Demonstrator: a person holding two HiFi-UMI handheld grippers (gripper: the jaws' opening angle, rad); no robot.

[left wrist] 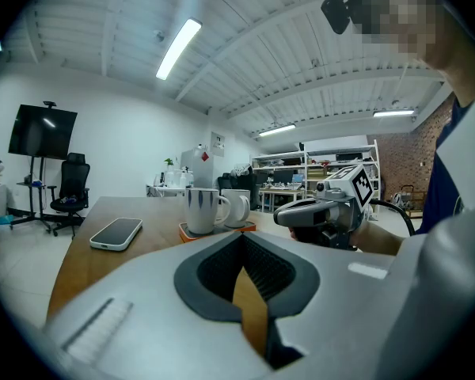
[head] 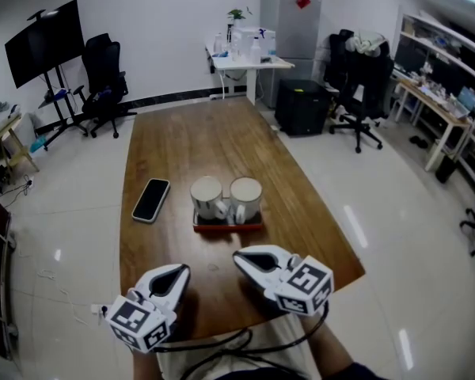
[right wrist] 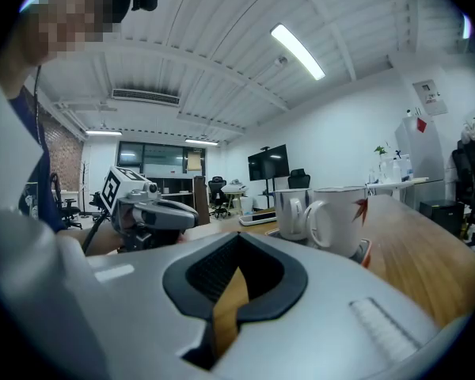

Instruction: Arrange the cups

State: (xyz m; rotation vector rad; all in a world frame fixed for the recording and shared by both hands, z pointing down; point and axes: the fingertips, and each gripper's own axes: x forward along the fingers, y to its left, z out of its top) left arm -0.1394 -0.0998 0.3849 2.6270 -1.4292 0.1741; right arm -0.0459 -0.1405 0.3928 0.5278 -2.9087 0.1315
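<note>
Two white cups stand side by side on a small orange tray (head: 227, 226) at mid-table: the left cup (head: 207, 197) (left wrist: 200, 210) (right wrist: 290, 210) and the right cup (head: 245, 198) (left wrist: 236, 207) (right wrist: 340, 218), handles toward me. My left gripper (head: 178, 271) (left wrist: 241, 271) hovers near the table's front edge, left of the tray, shut with nothing in it. Just in front of the tray, my right gripper (head: 241, 257) (right wrist: 236, 274) is also shut and holds nothing. Each gripper shows in the other's view, the right one (left wrist: 289, 212) and the left one (right wrist: 182, 210).
A black phone (head: 150, 200) (left wrist: 116, 233) lies face up left of the tray. The wooden table (head: 206, 137) stretches away behind the cups. Office chairs, a monitor stand, a desk and shelves ring the room.
</note>
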